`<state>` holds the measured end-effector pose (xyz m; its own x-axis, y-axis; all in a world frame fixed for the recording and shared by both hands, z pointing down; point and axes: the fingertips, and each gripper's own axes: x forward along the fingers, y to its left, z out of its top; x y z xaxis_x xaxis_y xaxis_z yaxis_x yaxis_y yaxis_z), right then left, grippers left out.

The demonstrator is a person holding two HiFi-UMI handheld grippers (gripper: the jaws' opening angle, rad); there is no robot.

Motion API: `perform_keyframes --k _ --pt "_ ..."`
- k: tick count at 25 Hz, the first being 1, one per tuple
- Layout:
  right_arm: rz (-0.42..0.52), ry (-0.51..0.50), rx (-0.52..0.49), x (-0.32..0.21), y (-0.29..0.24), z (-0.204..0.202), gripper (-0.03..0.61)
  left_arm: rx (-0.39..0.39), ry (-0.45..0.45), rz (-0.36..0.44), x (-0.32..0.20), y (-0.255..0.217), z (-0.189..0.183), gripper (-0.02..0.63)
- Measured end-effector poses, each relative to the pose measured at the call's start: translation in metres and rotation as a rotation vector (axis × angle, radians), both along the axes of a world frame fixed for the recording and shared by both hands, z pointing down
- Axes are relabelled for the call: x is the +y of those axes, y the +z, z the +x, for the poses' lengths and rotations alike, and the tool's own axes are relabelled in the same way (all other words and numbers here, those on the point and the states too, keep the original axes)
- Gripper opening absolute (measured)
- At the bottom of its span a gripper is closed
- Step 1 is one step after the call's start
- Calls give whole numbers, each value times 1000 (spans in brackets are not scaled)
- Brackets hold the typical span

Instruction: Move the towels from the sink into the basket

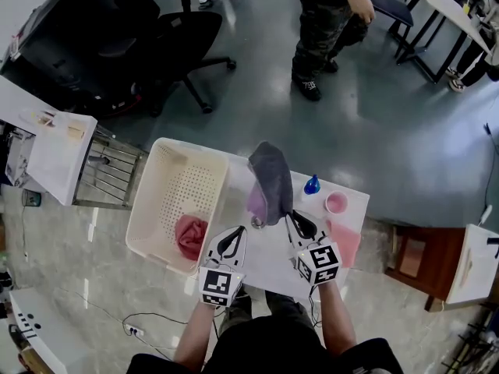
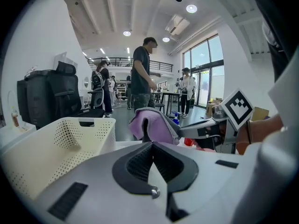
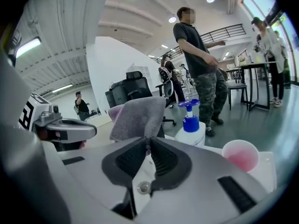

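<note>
A grey towel (image 1: 271, 179) hangs draped over a tall stand at the back of the white table, with a purple towel (image 1: 256, 201) under it. My right gripper (image 1: 290, 216) sits at the grey towel's lower edge, and in the right gripper view its jaws (image 3: 147, 139) are pinched on the hem of the grey towel (image 3: 135, 118). My left gripper (image 1: 236, 232) hovers just left of the towels, jaws together with nothing in them (image 2: 151, 144); the purple towel (image 2: 149, 125) lies right ahead of it. The white perforated basket (image 1: 156, 170) stands at the left with a red towel (image 1: 191, 236) inside.
A blue-capped pump bottle (image 1: 312, 185) and a pink cup (image 1: 336, 202) stand at the table's back right, and a pink cloth (image 1: 345, 240) lies on the right end. A person (image 1: 327, 22) stands beyond the table, a black office chair (image 1: 156, 37) to the far left.
</note>
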<state>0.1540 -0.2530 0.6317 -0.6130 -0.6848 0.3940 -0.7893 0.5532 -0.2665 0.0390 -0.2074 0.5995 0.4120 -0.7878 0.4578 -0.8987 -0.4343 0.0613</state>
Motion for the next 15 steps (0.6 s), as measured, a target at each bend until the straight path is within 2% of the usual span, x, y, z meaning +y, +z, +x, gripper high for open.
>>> perform_keyframes --k 15 --pt "110 36 24 2 -41 -2 45 13 3 62 9 -27 -15 8"
